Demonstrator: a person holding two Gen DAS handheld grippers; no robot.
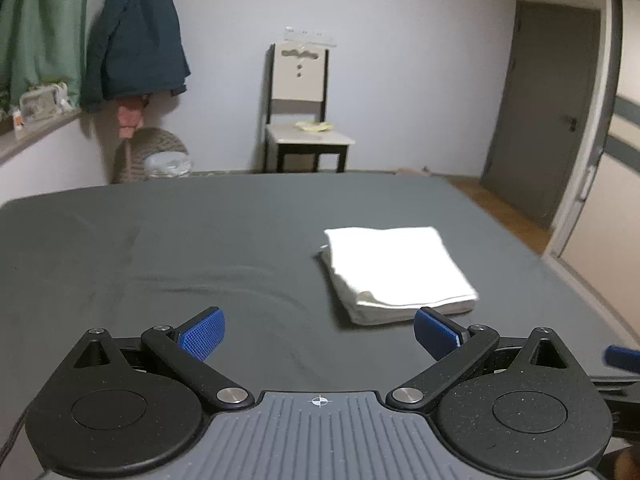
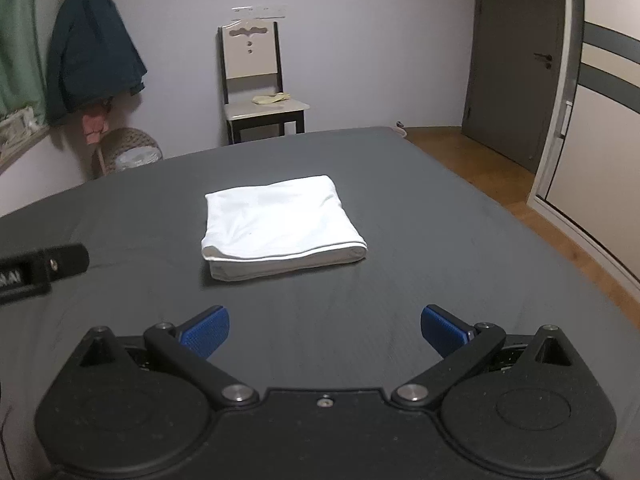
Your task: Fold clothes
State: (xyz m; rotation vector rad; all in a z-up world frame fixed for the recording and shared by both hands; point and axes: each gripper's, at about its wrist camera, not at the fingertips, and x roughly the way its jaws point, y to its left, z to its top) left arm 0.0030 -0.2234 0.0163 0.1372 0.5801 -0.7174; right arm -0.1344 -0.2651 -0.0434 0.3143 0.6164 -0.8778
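Since the cloth (image 2: 280, 226) ahead already lies folded flat, the left gripper (image 1: 320, 334) and right gripper (image 2: 324, 332) hang released, grasping nothing.

White folded cloth (image 2: 280, 226) on dark grey bed sheet (image 2: 420, 240); blue ribbed gripper pads (image 2: 206, 332)

Garment (image 2: 280, 222): lying folded on the bed (image 2: 440, 220), ahead of my grippers.
Chair (image 2: 256, 92): standing behind the bed.
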